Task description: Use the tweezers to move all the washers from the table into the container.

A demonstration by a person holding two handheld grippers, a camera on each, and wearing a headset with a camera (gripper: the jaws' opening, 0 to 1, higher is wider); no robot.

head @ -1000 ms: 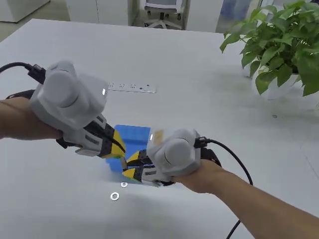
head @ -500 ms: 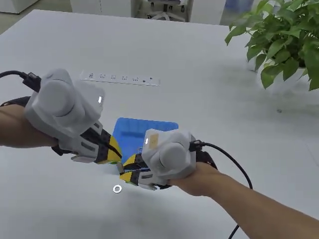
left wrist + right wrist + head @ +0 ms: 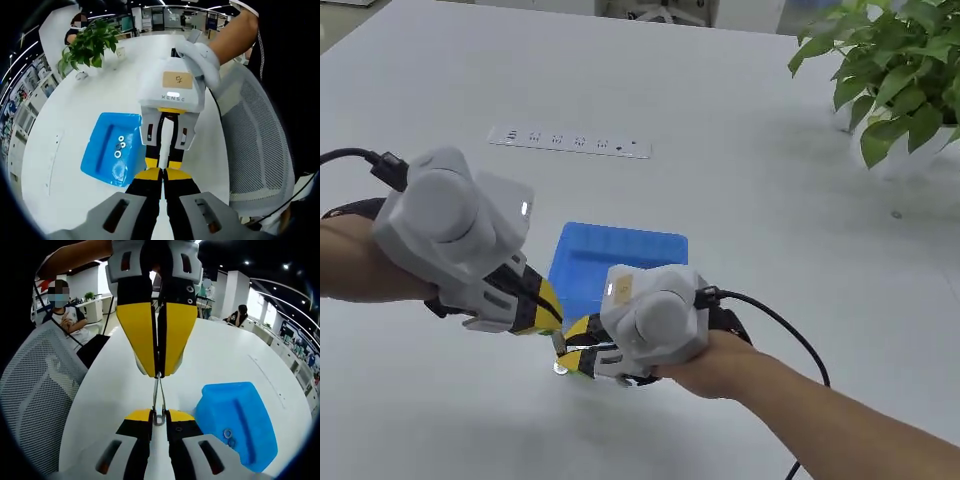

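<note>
Likely pick-up step. Tweezers (image 3: 159,392) clamped in left gripper (image 3: 159,372) and right gripper (image 3: 159,416), arms slightly parted; grip on washer (image 3: 560,368) not discernible. Next: pinch, lift, carry to container (image 3: 620,255) at 1 o'clock.

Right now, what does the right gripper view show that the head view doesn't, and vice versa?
The right gripper view adds the tweezers, running from the left gripper's jaws to the right gripper's own, and washers lying inside the blue container. The head view adds the potted plant at the table's far right and the cable trailing from the right gripper. Both share the container, the white table and the left gripper's yellow jaws.
</note>
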